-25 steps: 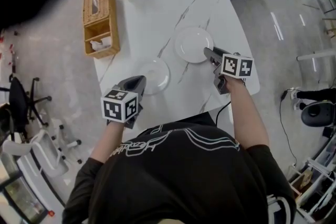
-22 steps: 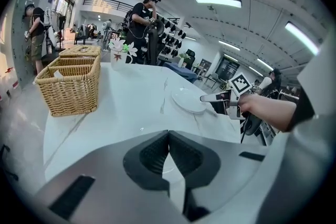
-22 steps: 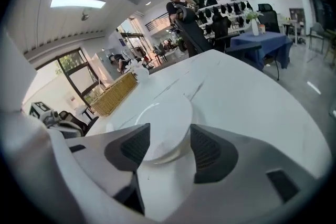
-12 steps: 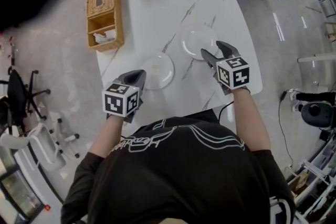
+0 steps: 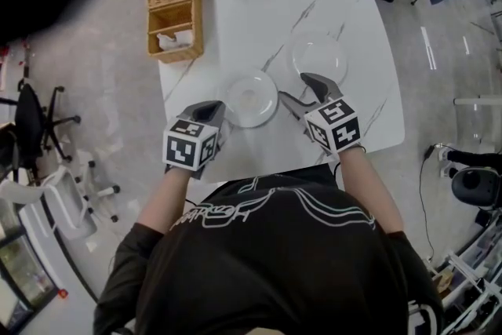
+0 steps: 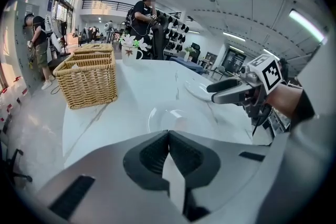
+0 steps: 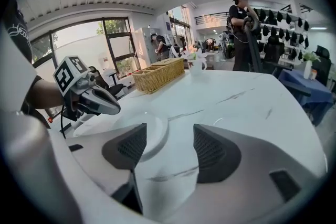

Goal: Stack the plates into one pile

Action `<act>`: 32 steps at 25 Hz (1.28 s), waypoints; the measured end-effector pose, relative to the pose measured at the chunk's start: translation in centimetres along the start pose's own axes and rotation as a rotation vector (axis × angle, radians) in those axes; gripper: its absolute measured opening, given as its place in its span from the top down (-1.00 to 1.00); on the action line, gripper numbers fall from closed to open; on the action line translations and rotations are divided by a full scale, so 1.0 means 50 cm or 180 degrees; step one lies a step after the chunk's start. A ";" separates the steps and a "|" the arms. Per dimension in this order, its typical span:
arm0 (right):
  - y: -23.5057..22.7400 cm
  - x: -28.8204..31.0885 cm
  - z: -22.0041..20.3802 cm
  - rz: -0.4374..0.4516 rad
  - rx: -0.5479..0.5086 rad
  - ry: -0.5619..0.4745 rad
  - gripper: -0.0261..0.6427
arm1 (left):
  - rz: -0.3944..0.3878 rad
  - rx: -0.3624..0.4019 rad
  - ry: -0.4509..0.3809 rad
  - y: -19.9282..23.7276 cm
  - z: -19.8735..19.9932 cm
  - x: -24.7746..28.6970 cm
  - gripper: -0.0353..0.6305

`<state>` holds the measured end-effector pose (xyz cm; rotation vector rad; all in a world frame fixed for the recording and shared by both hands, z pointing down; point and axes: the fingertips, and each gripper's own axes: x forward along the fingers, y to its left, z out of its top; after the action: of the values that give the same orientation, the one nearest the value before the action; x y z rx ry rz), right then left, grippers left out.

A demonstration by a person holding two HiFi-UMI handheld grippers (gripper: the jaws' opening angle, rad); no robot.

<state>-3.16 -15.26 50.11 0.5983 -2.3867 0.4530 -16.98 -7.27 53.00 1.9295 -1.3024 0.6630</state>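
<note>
White plate (image 5: 251, 98) near table (image 5: 259, 4) edge.

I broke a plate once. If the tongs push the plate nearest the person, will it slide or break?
The near plate looks glossy on a smooth marble table, so it would probably slide. It seems stiff, maybe ceramic; dropping could chip it. Flat and shallow, it likely won't roll.

Two round white plates, both flat and unstacked. The nearer plate (image 5: 251, 98) lies just ahead of your left claw (image 5: 210, 115), beside your right claw (image 5: 304, 92). The farther plate (image 5: 318, 57) lies just beyond your right claw.
</note>
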 end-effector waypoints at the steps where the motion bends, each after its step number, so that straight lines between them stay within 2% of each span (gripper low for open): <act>1: 0.011 0.010 -0.005 0.0044 -0.0008 0.0036 0.07 | 0.0011 -0.0001 0.0011 0.003 -0.004 0.002 0.82; 13: 0.061 0.063 -0.045 0.0235 0.0078 0.0346 0.07 | 0.0128 0.0181 0.0145 0.017 -0.034 0.020 0.82; 22: 0.078 0.073 -0.063 0.0434 0.0473 0.0410 0.09 | 0.0121 0.0151 0.0168 0.025 -0.047 0.027 0.82; 28: 0.096 0.078 -0.069 0.0687 0.0866 0.0430 0.27 | 0.0134 0.0143 0.0153 0.028 -0.048 0.031 0.82; 32: 0.103 0.075 -0.067 0.0889 0.1226 0.0381 0.53 | 0.0092 0.0117 0.0129 0.023 -0.047 0.031 0.82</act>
<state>-6.81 -10.56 54.18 0.3861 -2.2881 1.0565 -17.57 -6.58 55.92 1.9201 -1.3035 0.7415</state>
